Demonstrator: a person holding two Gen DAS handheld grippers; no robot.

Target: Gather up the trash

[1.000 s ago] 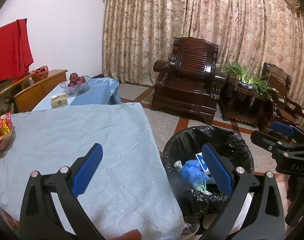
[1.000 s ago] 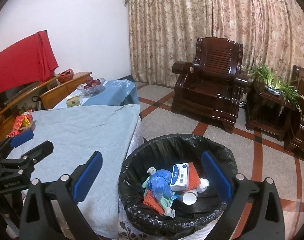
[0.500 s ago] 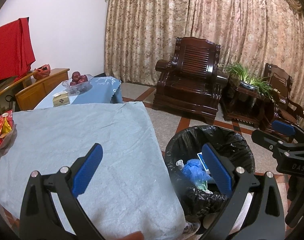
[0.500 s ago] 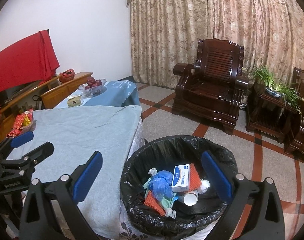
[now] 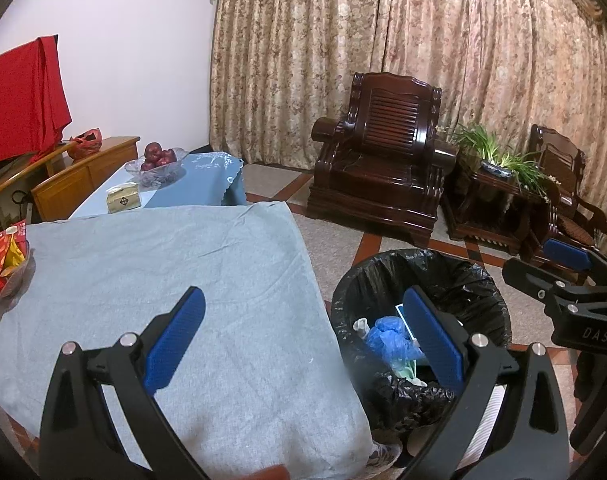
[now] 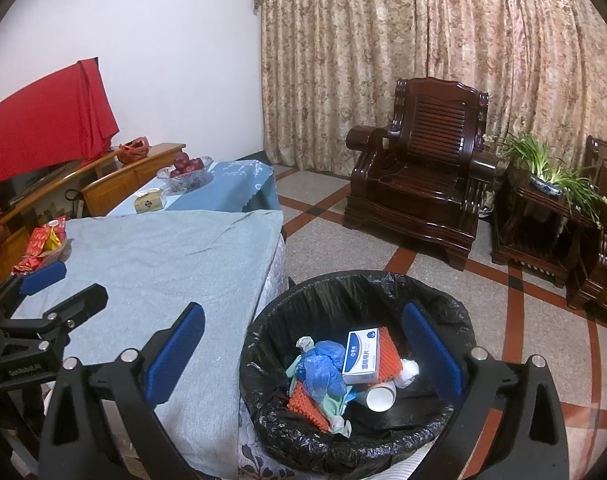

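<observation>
The left gripper [image 5: 303, 336] is hanging over the edge of a table with a grey-blue cloth [image 5: 175, 280], its blue fingers spread wide with nothing between them. A black trash bin [image 5: 419, 320] is standing on the floor just beside the table, holding a blue bag [image 5: 387, 340]. The right gripper [image 5: 567, 276] is poking in at the right. A dark wooden chair [image 5: 383, 172] is sitting by the curtain [image 5: 383, 32].

A dark wooden armchair [image 6: 419, 172] stands before patterned curtains [image 6: 423, 40], beside a potted plant [image 6: 551, 168].
</observation>
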